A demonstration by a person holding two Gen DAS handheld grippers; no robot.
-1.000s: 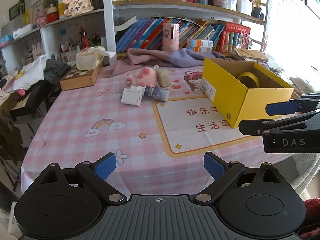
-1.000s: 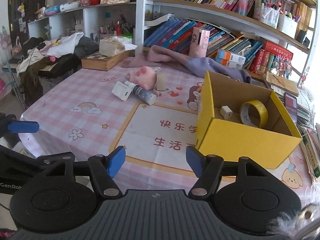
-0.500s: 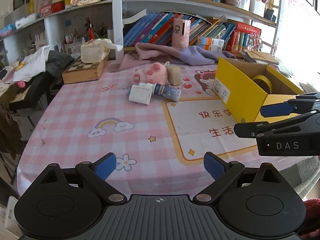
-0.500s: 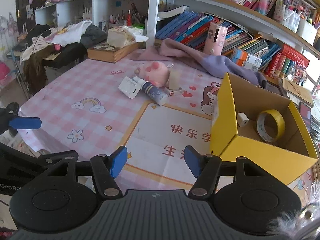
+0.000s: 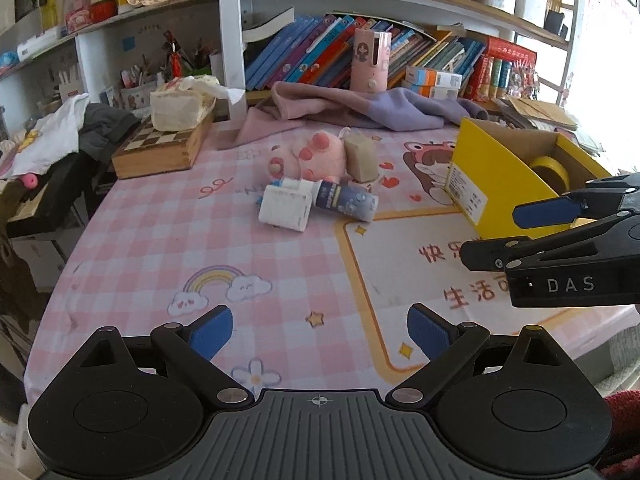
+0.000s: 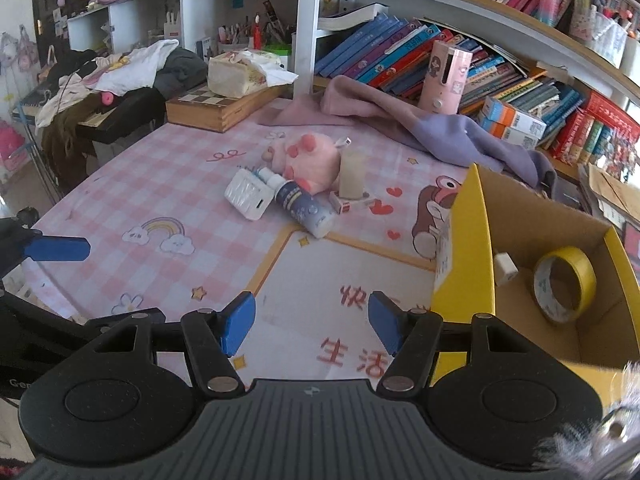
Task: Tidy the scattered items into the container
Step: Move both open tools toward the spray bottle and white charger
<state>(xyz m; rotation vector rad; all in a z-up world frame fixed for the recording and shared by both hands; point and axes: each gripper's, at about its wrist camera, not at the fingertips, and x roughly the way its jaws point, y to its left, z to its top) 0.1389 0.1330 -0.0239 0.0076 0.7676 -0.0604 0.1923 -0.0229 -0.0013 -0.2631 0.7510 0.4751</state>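
Observation:
A yellow cardboard box (image 6: 464, 248) stands on the right of the table, holding a roll of yellow tape (image 6: 564, 284) and a small white cube (image 6: 505, 266). Further back lies a cluster: a pink plush toy (image 6: 316, 160), a white charger block (image 6: 246, 194), a dark blue bottle (image 6: 304, 208) on its side and a beige block (image 6: 352, 174). The same cluster shows as plush toy (image 5: 316, 156), charger block (image 5: 285, 208) and bottle (image 5: 346, 200). My left gripper (image 5: 320, 332) and right gripper (image 6: 312, 322) both hang open over the near table, nothing between their pads.
A wooden chessboard case (image 5: 160, 148) with a tissue pack sits at the back left. A purple cloth (image 6: 420, 120) and a pink cylinder (image 6: 444, 76) lie before the bookshelf. Clothes are piled on a keyboard (image 6: 116, 112) left of the table. The right gripper's fingers (image 5: 540, 214) cross the right edge.
Both grippers have moved forward over the table, so the cluster and the yellow box look nearer and larger. Both stay open and hold nothing.

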